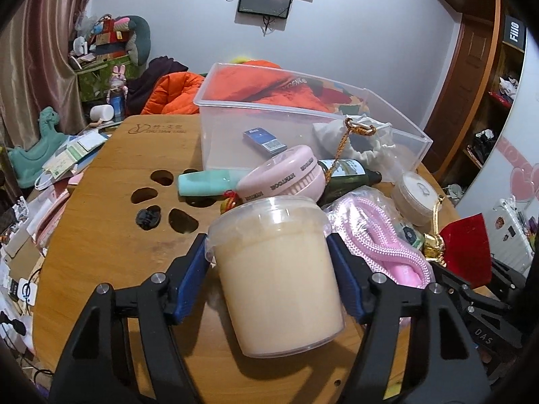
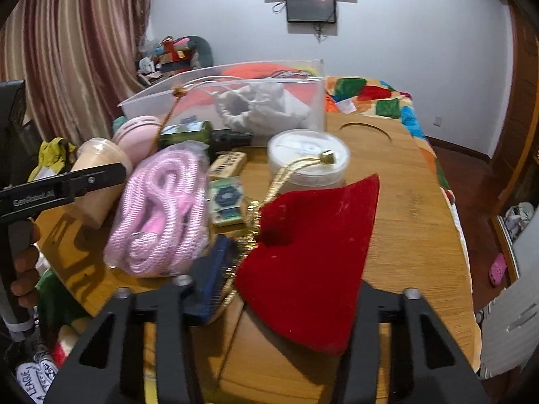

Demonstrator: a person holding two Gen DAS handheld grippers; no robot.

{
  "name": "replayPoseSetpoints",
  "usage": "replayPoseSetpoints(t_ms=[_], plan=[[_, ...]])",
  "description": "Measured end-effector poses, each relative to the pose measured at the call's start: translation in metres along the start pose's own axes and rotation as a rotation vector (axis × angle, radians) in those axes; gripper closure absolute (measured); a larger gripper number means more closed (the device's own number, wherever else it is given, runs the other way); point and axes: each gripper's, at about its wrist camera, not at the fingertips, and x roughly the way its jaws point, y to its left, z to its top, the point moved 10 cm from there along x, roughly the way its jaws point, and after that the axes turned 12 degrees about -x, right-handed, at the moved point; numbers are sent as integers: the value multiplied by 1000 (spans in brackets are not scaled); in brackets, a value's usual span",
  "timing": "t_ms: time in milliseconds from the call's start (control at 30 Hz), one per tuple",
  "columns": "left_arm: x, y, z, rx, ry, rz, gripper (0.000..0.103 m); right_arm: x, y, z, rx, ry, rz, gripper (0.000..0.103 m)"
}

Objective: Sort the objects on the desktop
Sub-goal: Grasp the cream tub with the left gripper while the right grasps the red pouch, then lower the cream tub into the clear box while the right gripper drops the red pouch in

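Observation:
A clear-lidded jar of cream-coloured paste (image 1: 279,279) leans between the blue pads of my left gripper (image 1: 267,256), which press on its sides just under the lid. In the right wrist view the same jar (image 2: 101,158) tilts behind a black finger. My right gripper (image 2: 283,269) is shut on a red velvet pouch (image 2: 310,256) with gold cord; one blue pad (image 2: 212,269) shows, the other is hidden by the cloth. A clear plastic bin (image 1: 303,112) stands behind, holding a small blue box (image 1: 264,139) and a white drawstring bag (image 1: 367,144).
Between the jar and the bin lie a pink round case (image 1: 286,175), a teal tube (image 1: 205,183), a green bottle (image 1: 350,178), bagged pink rope (image 1: 380,239), a white round tub (image 1: 416,197) and a black clip (image 1: 148,217). The wooden table (image 2: 404,235) has cut-out holes at its left.

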Motion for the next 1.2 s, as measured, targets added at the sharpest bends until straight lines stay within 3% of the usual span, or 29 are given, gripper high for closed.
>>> replayPoseSetpoints(t_ms=[133, 300, 933, 1200], plan=[[-7, 4, -1, 12, -26, 26, 35, -4, 5, 3, -25, -5, -15, 77], [-16, 9, 0, 6, -51, 32, 35, -11, 4, 5, -14, -16, -13, 80], [-52, 10, 13, 7, -133, 9, 37, -51, -17, 31, 5, -103, -50, 80], [-67, 9, 35, 14, -177, -13, 37, -58, -25, 52, -3, -131, -59, 80]])
